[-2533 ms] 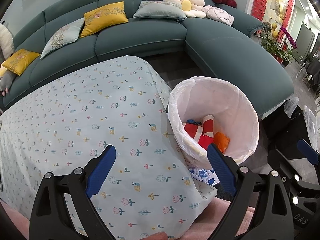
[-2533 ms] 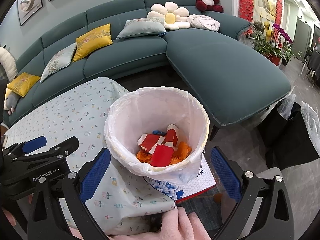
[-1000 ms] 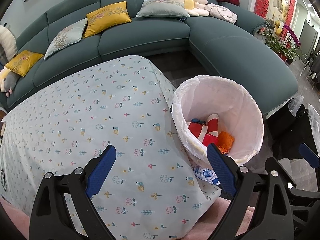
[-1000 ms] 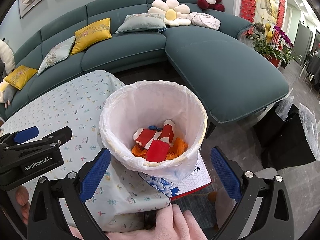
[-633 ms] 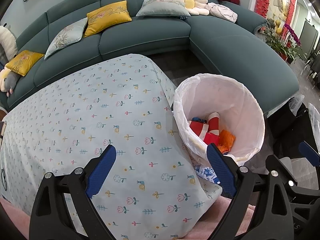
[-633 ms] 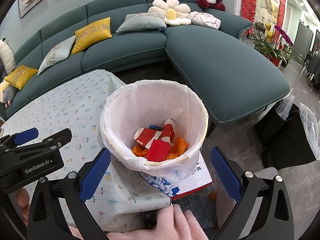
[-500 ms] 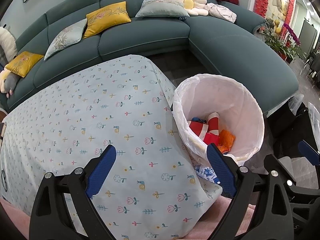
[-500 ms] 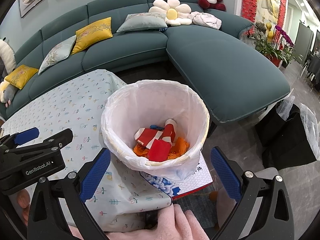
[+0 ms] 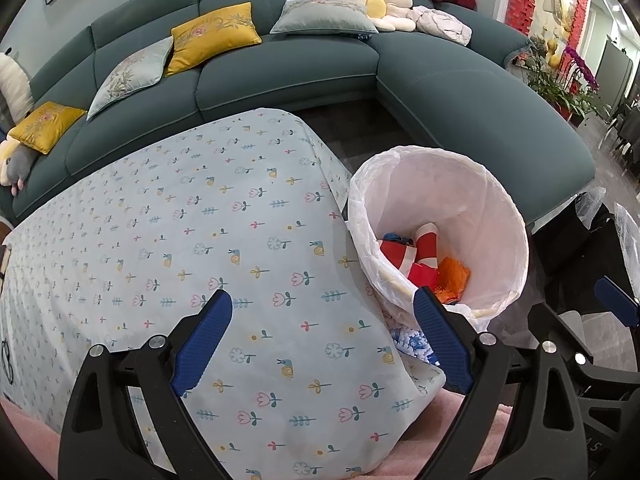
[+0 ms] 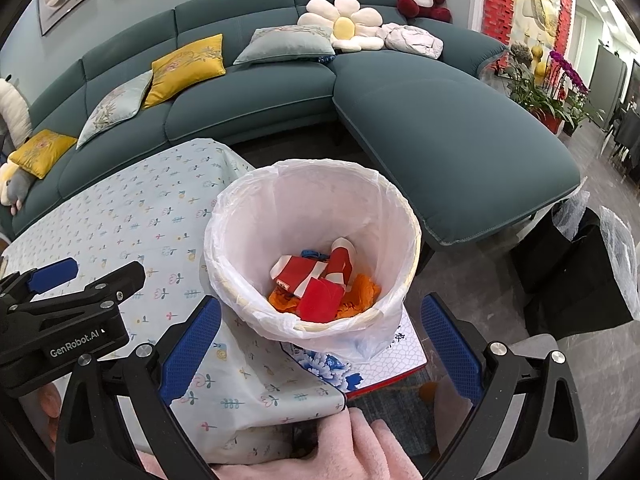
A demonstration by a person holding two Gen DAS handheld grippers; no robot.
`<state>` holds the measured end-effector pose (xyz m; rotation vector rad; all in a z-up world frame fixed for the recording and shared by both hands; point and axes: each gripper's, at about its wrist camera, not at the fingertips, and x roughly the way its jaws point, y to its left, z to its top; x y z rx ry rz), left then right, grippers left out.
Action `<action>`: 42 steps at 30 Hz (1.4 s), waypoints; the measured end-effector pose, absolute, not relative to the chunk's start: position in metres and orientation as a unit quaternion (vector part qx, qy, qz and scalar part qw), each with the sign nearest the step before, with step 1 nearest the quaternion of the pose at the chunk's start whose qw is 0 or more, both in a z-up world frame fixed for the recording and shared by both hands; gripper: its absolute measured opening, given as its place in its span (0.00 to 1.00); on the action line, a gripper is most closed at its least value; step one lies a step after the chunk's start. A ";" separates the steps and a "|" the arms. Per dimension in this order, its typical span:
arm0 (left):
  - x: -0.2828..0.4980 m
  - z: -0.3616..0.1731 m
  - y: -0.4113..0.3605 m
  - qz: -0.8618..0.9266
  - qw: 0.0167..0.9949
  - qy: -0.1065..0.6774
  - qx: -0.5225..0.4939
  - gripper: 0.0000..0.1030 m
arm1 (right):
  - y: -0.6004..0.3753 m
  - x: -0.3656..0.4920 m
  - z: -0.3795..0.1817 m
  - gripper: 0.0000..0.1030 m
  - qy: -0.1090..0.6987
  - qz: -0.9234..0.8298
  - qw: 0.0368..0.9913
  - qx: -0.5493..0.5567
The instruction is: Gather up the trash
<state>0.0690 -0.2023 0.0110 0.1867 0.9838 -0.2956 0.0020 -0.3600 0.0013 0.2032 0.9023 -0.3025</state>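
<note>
A bin lined with a white bag (image 10: 248, 216) stands beside the table's right end; it also shows in the left wrist view (image 9: 500, 216). Red-and-white wrappers (image 10: 308, 276), a red piece (image 10: 320, 300) and orange scraps (image 10: 362, 292) lie at its bottom, also seen in the left wrist view (image 9: 404, 254). My left gripper (image 9: 322, 338) is open and empty above the table's near corner. My right gripper (image 10: 320, 344) is open and empty, just in front of the bin. The left gripper's body (image 10: 68, 320) shows at the right view's left edge.
A table with a floral cloth (image 9: 180, 220) fills the left. A teal sectional sofa (image 10: 440, 132) with cushions wraps behind and to the right. A blue-and-white box (image 10: 384, 360) lies under the bin. Black wrapped items (image 10: 580, 272) stand on the floor at right.
Both grippers have stayed open and empty. The views have shifted only slightly; the bin and its contents have not moved.
</note>
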 end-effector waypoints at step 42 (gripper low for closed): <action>0.070 0.006 -0.202 -0.145 0.861 0.479 0.092 0.85 | -0.364 0.002 -0.005 0.93 0.439 -0.144 0.881 0.099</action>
